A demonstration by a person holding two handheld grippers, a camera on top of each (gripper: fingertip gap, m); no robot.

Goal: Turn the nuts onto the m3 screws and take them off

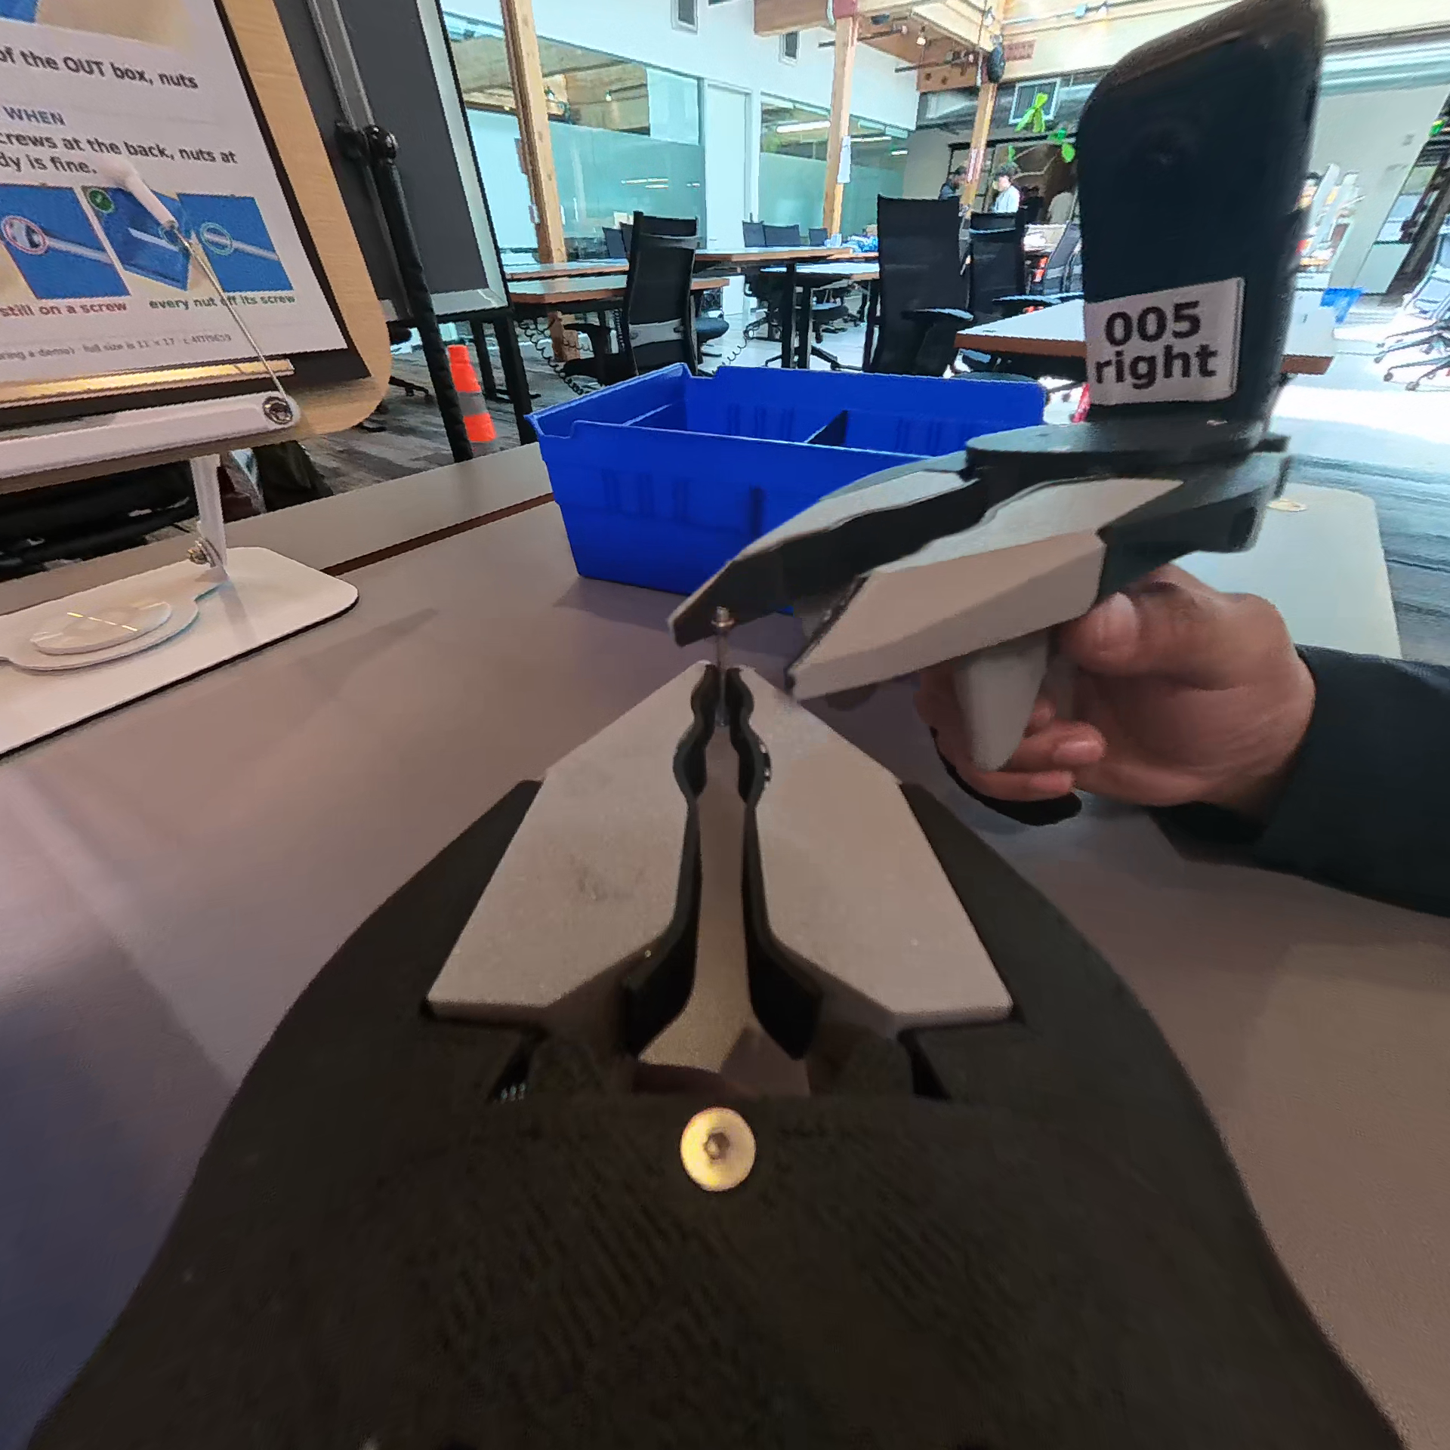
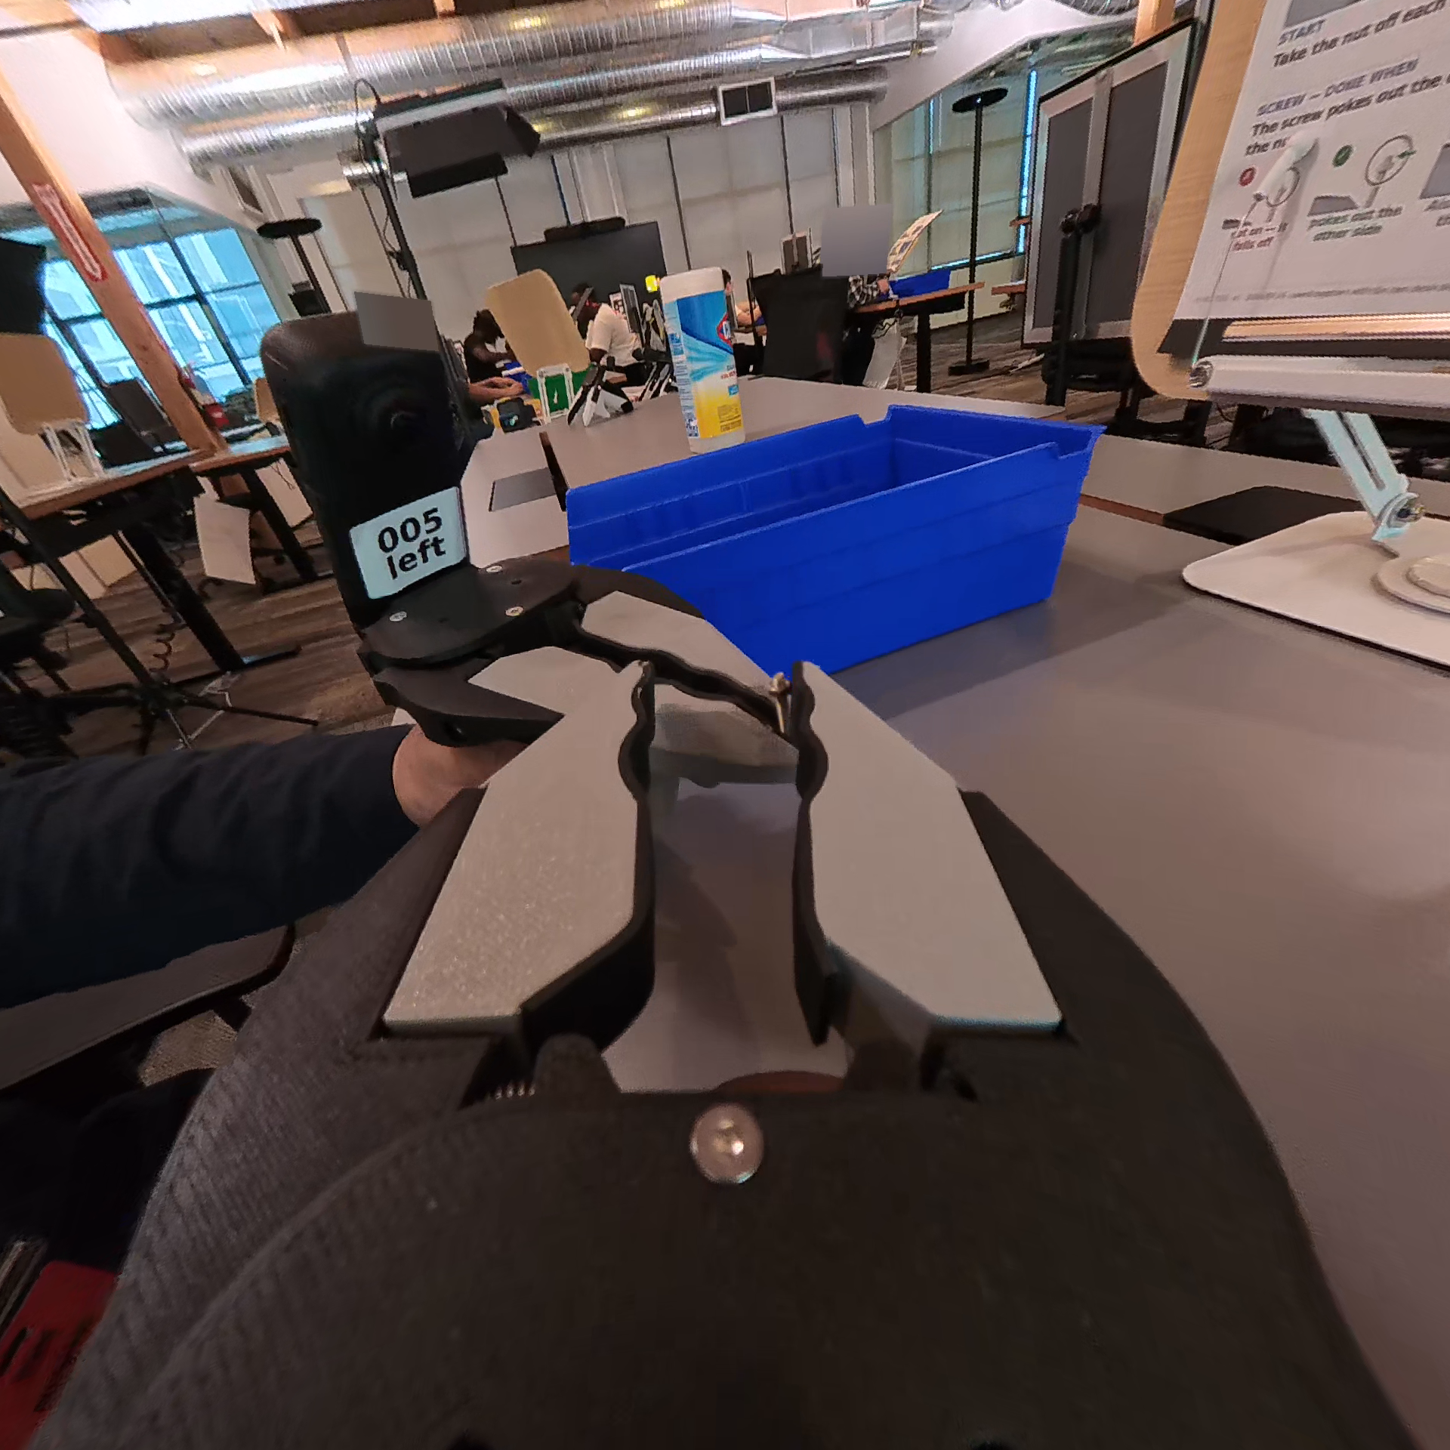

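Left wrist view: the left gripper [image 1: 720, 676] is sitting with jaws nearly together, pinching the shank of a small screw [image 1: 719, 655] that is standing upright above its tips. A nut [image 1: 719, 620] is sitting at the screw's top end. The right gripper [image 1: 741, 643] is coming in from the right w/ jaws spread wide; its upper finger tip is touching the nut, lower finger apart from it. A hand [image 1: 1130, 706] is gripping the right gripper's handle. Blue bin [image 1: 753, 486] is sitting on the grey table [image 1: 235, 824] just behind the screw; a doc stand [image 1: 157, 596] is standing well left of the bin.

Right wrist view: right gripper [image 2: 718, 690] jaws are standing wide, holding nothing between them. Screw [image 2: 779, 702] is resting against the inner edge of the right-hand finger, in front of the blue bin [image 2: 824, 549]. Left gripper [image 2: 773, 718] is reaching in from the left, clamping the screw. A wipes canister [image 2: 704, 361] is standing behind the bin; doc stand [image 2: 1334, 573] right of the bin.
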